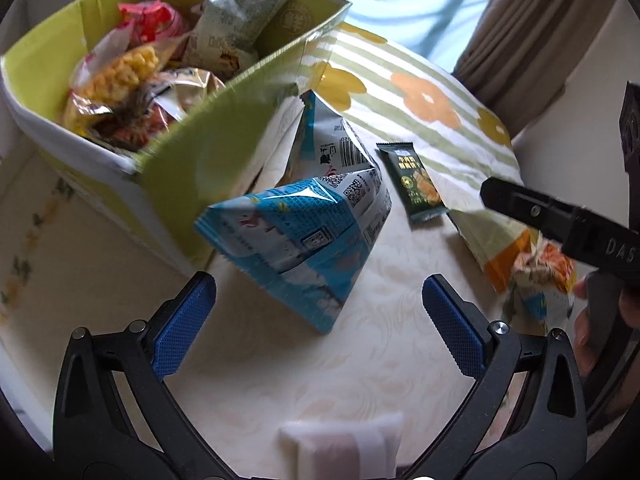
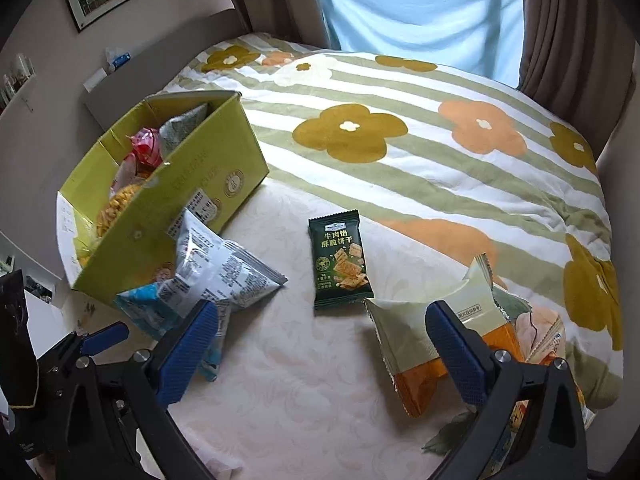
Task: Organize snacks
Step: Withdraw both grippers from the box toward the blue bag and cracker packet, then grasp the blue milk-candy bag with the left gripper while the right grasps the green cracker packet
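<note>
My left gripper (image 1: 318, 300) has its jaws spread wide, with nothing clamped between the blue pads (image 1: 182, 326). The blue snack bag (image 1: 298, 232) sits just beyond the fingertips, roughly centred between them, one corner pointing down toward the gap. Whether the pads touch it I cannot tell. It lies on the cream bedsheet (image 1: 360, 360), leaning against the near wall of the green box (image 1: 224, 128) at far left. The box already holds several packets: a yellow corn snack (image 1: 120, 72), a red pack (image 1: 154, 20) and a grey-green bag (image 1: 236, 24).

Right of the blue bag, the dark green cracker pack (image 1: 416, 182) lies flat, apart from both tools. A small white packet (image 1: 344, 448) rests near, between my left gripper's arms.

My right gripper (image 2: 322, 344) is also open and holds nothing. The pale green and orange bag (image 2: 436, 344) lies at its right finger (image 2: 452, 352), partly behind it, with bare sheet between the jaws. More packets (image 2: 536, 340) sit to the right of that bag, against the floral duvet (image 2: 400, 128). In this view the cracker pack (image 2: 340, 258) is ahead of the gap, well clear, and the blue bag (image 2: 200, 276) is by the left finger.
</note>
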